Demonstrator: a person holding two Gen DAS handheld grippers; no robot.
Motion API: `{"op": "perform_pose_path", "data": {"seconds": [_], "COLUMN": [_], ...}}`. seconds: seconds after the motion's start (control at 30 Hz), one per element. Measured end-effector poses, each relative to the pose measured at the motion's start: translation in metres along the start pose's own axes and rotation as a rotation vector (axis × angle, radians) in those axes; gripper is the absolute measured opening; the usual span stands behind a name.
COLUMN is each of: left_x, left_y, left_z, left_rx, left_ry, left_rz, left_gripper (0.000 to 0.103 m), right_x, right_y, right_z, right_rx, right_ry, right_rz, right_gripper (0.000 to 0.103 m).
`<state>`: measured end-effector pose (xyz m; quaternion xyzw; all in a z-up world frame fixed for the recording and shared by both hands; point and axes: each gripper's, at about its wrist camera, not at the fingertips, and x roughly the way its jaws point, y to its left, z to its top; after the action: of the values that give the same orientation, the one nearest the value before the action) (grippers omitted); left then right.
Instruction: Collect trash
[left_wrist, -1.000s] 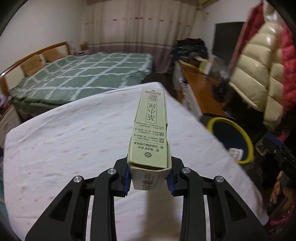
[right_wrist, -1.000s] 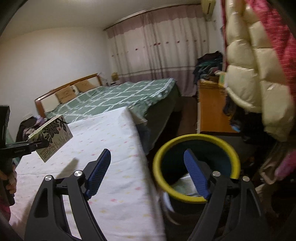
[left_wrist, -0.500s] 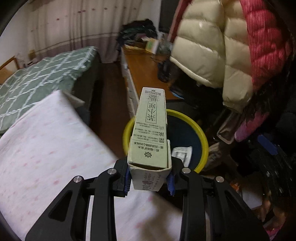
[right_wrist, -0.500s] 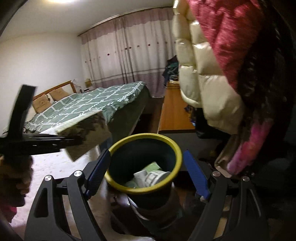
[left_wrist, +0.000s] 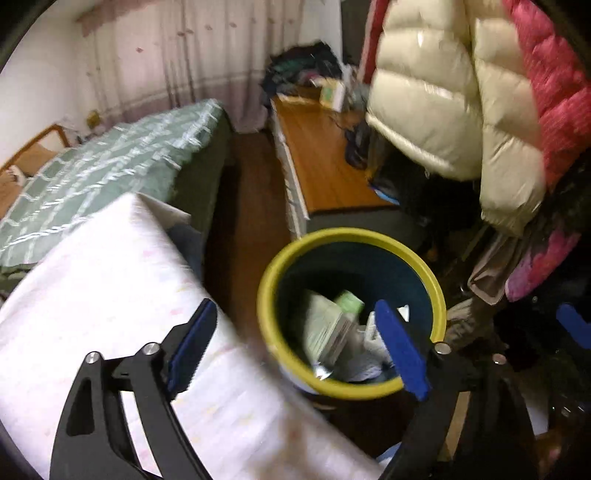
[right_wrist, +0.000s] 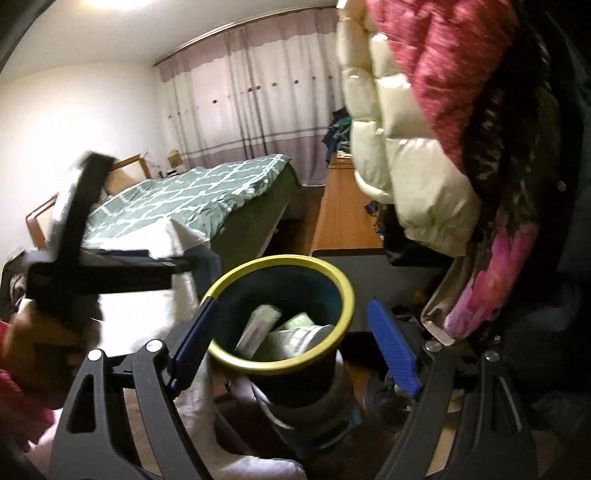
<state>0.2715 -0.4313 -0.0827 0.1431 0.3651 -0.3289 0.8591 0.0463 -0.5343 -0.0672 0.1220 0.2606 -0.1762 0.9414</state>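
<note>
A dark bin with a yellow rim (left_wrist: 280, 266) stands on the floor beside the white-sheeted bed. The green carton (left_wrist: 327, 332) lies tilted inside it among other paper trash. My left gripper (left_wrist: 295, 349) is open and empty, above the bin's near edge. In the right wrist view the same bin's yellow rim (right_wrist: 345, 291) sits between my fingers, with the carton (right_wrist: 258, 328) inside. My right gripper (right_wrist: 291, 341) is open and empty, just before the bin. The left gripper's black body (right_wrist: 99, 266) shows at the left of that view.
A bed with a white flowered sheet (left_wrist: 99, 288) lies left of the bin. A green checked bed (left_wrist: 110, 162) is behind it. A wooden bench (left_wrist: 321, 158) runs at the back. Puffy cream and pink jackets (left_wrist: 461, 92) hang at the right, close to the bin.
My left gripper swung from over the bed to the bin, opened and let the green carton drop in. My right gripper moved closer to the bin, still open.
</note>
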Motion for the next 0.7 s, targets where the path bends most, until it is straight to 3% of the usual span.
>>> {"op": "perform_pose_path", "data": {"seconds": [0.1, 0.37, 0.7], "left_x": [-0.056, -0.199, -0.316], "left_y": [0.025, 0.099, 0.144], "left_z": [-0.02, -0.106, -0.216], "left_rx": [-0.033, -0.226, -0.402], "left_ry": [-0.079, -0.225, -0.295], "left_rz": [0.069, 0.258, 0.412], "left_gripper": [0.098, 0.098, 0.098], "right_x": [-0.006, -0.022, -0.061], "right_y": [0.018, 0.07, 0.109], "right_z": [-0.001, -0.004, -0.011], "right_rx": [-0.033, -0.125, -0.199], "right_ry": [0.0, 0.006, -0.027], "right_rz": [0.032, 0.109, 0.167], "right_gripper": [0.081, 0.083, 0.089]}}
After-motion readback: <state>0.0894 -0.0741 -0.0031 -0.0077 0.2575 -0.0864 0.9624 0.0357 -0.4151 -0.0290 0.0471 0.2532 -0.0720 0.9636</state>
